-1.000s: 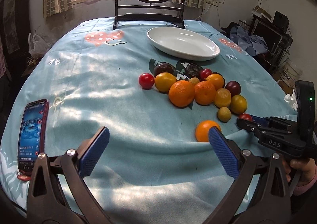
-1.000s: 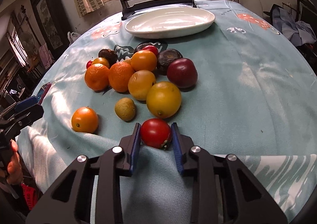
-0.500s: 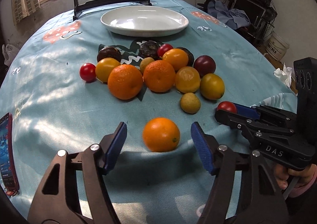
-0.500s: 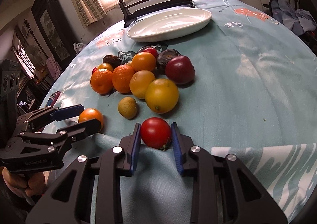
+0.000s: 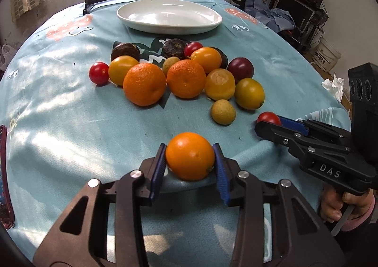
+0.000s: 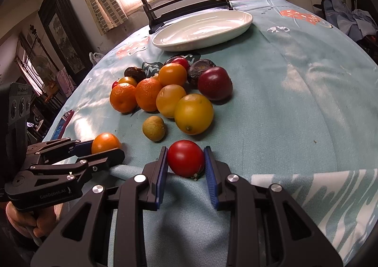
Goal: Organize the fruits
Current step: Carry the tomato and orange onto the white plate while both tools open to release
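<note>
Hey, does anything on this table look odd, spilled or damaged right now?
One thing: the yellow-orange fruit in the pile has a pale, scuffed patch on its skin, as if peeled or bruised. The cloth is rumpled near the front edge. Nothing is spilled, and the white dish sits flat with no fruit in it.

Left wrist view, close over the table's near edge, facing the white plate [image 5: 169, 15] and far chair, right wrist view likewise from further right, both sharing the fruit pile [image 5: 186, 73] and each other's gripper.
</note>
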A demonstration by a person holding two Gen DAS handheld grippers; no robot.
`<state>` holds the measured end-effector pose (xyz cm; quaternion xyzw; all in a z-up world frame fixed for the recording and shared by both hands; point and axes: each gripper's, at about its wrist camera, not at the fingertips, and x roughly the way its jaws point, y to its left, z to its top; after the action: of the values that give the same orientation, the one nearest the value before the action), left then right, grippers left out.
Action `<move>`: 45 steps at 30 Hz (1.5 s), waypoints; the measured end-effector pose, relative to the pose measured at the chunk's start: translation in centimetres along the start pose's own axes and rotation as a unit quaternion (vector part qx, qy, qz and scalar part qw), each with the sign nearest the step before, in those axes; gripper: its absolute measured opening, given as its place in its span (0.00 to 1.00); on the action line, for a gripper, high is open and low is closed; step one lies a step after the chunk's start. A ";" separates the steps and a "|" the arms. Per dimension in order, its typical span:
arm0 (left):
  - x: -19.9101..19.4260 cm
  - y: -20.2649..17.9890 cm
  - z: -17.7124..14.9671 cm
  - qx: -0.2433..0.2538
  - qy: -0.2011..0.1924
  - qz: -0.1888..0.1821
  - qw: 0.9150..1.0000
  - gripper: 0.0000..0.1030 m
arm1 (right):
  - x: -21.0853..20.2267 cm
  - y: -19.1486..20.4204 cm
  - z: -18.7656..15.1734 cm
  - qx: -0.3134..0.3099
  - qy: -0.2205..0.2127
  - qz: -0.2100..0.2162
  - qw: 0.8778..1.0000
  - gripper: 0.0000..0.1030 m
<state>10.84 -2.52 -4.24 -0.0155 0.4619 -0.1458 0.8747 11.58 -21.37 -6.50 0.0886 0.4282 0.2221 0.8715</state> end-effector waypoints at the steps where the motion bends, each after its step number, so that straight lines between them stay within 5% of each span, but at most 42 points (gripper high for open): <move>1: -0.4 0.2 0.4 -0.002 -0.006 -0.004 1.000 0.38 | -0.3 0.0 0.1 0.004 -0.002 0.008 1.000 0.30; 5: -1.9 1.1 3.4 -0.007 -0.042 -0.016 0.999 0.38 | -2.5 0.0 2.5 0.018 -0.045 0.050 0.998 0.30; 11: -0.4 2.8 12.3 -0.012 -0.081 -0.013 0.997 0.39 | -1.3 -0.8 10.8 0.010 -0.112 0.034 0.993 0.30; 17: 6.2 5.1 20.4 -0.027 -0.047 0.009 0.998 0.39 | 7.7 -2.8 18.6 0.000 -0.061 -0.014 0.998 0.29; 24: 11.8 6.5 22.6 -0.031 0.007 0.026 0.999 0.39 | 12.5 -4.0 20.8 -0.008 -0.022 -0.024 0.999 0.30; 26: 12.2 6.3 22.7 -0.022 0.003 0.039 0.999 0.48 | 12.8 -3.9 20.8 -0.014 -0.016 -0.025 0.999 0.35; 27: 12.0 6.2 22.8 -0.021 -0.002 0.046 0.999 0.65 | 12.9 -3.8 20.8 -0.014 -0.013 -0.027 0.999 0.38; 28: 11.6 6.2 22.8 -0.024 -0.010 0.059 0.998 0.71 | 12.7 -3.9 20.7 -0.011 -0.010 -0.026 1.000 0.43; 31: 9.4 6.3 22.1 -0.026 -0.030 0.060 0.997 0.84 | 11.3 -4.5 20.5 0.011 -0.011 -0.012 1.000 0.50; 39: 0.6 6.1 13.4 -0.045 -0.074 0.050 0.995 0.94 | 2.3 -2.4 13.5 0.013 -0.075 0.025 0.997 0.54; 45: -2.2 5.7 5.5 -0.048 -0.079 0.060 0.994 0.95 | 0.0 -1.4 5.6 0.020 -0.057 0.020 0.998 0.54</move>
<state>15.46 2.92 -0.22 -0.0410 0.3980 -0.0689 0.9139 16.47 -22.43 -3.55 0.1265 0.3807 0.2253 0.8879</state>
